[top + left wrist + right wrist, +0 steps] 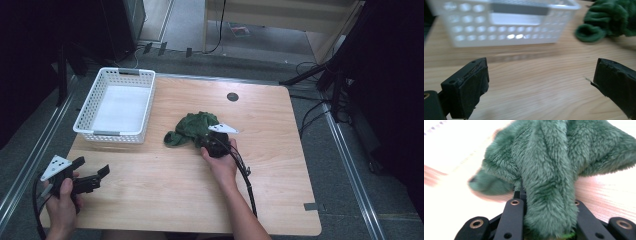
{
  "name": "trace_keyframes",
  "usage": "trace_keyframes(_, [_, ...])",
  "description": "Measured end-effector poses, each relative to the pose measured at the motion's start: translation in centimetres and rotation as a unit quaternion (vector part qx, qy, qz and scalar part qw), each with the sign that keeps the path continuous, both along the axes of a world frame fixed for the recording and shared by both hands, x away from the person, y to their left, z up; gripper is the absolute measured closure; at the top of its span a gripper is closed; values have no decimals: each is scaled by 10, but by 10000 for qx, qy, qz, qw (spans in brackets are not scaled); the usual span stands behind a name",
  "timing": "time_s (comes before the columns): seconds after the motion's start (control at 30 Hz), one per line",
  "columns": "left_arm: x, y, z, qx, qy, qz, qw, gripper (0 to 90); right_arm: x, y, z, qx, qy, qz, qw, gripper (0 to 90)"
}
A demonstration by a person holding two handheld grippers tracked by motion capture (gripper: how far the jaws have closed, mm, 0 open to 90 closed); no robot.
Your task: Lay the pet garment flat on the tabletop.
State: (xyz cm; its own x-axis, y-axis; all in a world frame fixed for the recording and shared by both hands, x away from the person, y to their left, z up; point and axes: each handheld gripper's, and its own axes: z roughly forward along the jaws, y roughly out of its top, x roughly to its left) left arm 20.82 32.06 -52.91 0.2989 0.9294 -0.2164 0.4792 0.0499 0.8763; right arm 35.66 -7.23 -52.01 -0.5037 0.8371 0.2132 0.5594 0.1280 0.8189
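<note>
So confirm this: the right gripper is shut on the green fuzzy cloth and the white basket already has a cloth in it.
Not quite. The white basket is empty, as the high view shows. The right gripper is indeed shut on the green fuzzy cloth.

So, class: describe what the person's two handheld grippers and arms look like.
Both are black. The left gripper has two blocky black jaws, a pale three-cornered plate with dark dots on top, and a black cable. The right gripper carries a similar plate, brass-coloured rivets on its linkage, and a black cable. Both forearms are bare, no sleeves.
</note>
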Motion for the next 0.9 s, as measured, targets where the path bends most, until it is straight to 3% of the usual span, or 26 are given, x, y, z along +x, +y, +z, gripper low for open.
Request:
trace_keyframes(0.13, [5,-30,14,12,-103,-372,9993,2,-20,-7,25,232,-193,105,9995,781])
trace_keyframes(0.23, [9,-53,22,49,-206,-733,9971,2,-37,-12,40,385,-325,168,9986,781])
trace_keyframes(0.43, [18,-93,30,82,-263,-1219,9922,2,-72,-18,52,555,-280,281,9977,780])
trace_keyframes(0.53, [19,-109,34,169,-383,-1339,9901,2,-90,-21,54,692,-238,392,9965,780])
trace_keyframes(0.63, [22,-123,38,87,-497,-1529,9869,2,-109,-22,54,623,-291,485,9965,779])
trace_keyframes(0.73, [26,-133,34,86,-444,-1601,9861,2,-119,-28,46,493,-239,422,9976,753])
trace_keyframes(0.83, [30,-142,20,153,-250,-1761,9839,2,-118,-39,28,449,-35,241,9987,626])
trace_keyframes(0.9, [34,-150,8,268,-25,-1837,9826,2,-117,-45,19,329,55,169,9993,450])
